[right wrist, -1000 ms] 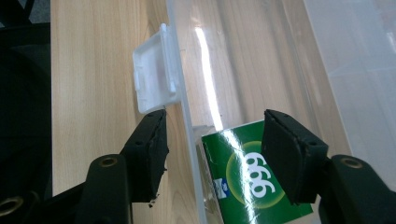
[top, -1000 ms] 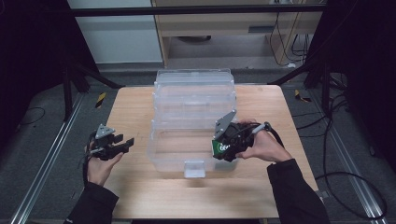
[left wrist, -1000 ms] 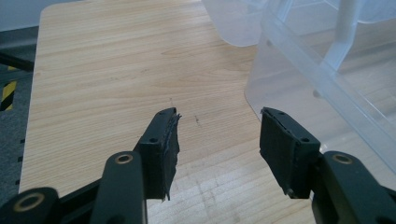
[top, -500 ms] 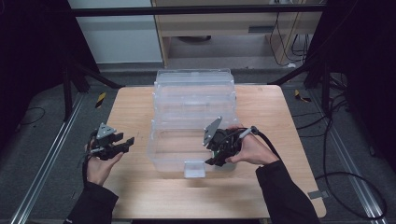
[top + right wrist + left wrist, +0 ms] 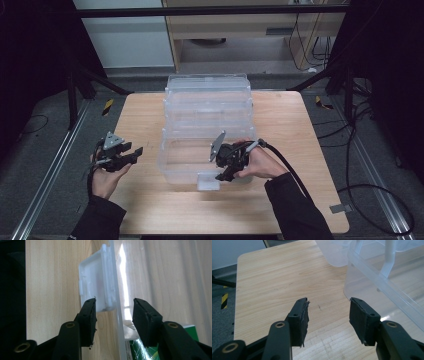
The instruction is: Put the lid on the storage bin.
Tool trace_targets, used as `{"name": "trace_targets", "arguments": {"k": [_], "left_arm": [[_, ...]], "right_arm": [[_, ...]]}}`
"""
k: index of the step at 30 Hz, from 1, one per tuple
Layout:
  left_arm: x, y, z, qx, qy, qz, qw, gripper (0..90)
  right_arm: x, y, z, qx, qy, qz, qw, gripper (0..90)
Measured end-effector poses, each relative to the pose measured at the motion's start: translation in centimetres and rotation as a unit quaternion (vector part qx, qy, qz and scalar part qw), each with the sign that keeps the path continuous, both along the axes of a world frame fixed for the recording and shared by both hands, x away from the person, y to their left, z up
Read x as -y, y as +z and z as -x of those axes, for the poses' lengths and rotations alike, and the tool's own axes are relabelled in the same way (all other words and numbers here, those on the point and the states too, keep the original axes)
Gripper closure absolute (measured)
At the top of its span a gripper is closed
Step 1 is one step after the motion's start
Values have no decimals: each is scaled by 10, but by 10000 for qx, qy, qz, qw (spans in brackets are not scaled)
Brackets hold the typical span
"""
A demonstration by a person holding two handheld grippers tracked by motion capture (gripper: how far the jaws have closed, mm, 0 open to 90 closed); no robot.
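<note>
The right gripper [image 5: 223, 176] has dropped to the near rim of the clear plastic storage box [image 5: 209, 125] mid-table, its closing jaws straddling wall and white latch tab [image 5: 96, 291] without pressing, while the left gripper [image 5: 131, 154] idles, jaws apart.

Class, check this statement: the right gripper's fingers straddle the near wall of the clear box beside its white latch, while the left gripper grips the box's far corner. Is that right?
Not quite. The left gripper grips nothing: in the left gripper view its fingers stand apart over bare table, beside the clear box. The right gripper does straddle the wall by the white latch.
</note>
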State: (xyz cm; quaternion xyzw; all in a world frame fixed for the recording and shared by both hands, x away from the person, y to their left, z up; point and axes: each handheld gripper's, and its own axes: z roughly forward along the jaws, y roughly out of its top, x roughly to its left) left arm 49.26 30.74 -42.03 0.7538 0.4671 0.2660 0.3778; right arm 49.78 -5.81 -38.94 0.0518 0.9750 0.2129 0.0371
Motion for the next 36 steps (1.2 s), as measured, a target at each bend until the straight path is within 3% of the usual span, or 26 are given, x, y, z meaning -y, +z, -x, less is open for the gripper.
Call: {"name": "trace_targets", "arguments": {"k": [9, 15, 27, 36], "left_arm": [[0, -1, 0, -39, -17, 6, 10000, 492], [0, -2, -1, -51, -31, 16, 10000, 494], [2, -1, -1, -26, -141, 54, 9999, 488], [3, 12, 3, 138, -279, 119, 9994, 487]], "right_arm": [[-2, -10, -2, -162, -46, 158, 9997, 575], [0, -17, -4, -471, -184, -29, 9987, 614], [-4, -18, -7, -552, -201, 128, 9982, 634], [-3, -18, -5, -495, -126, 134, 9986, 636]]}}
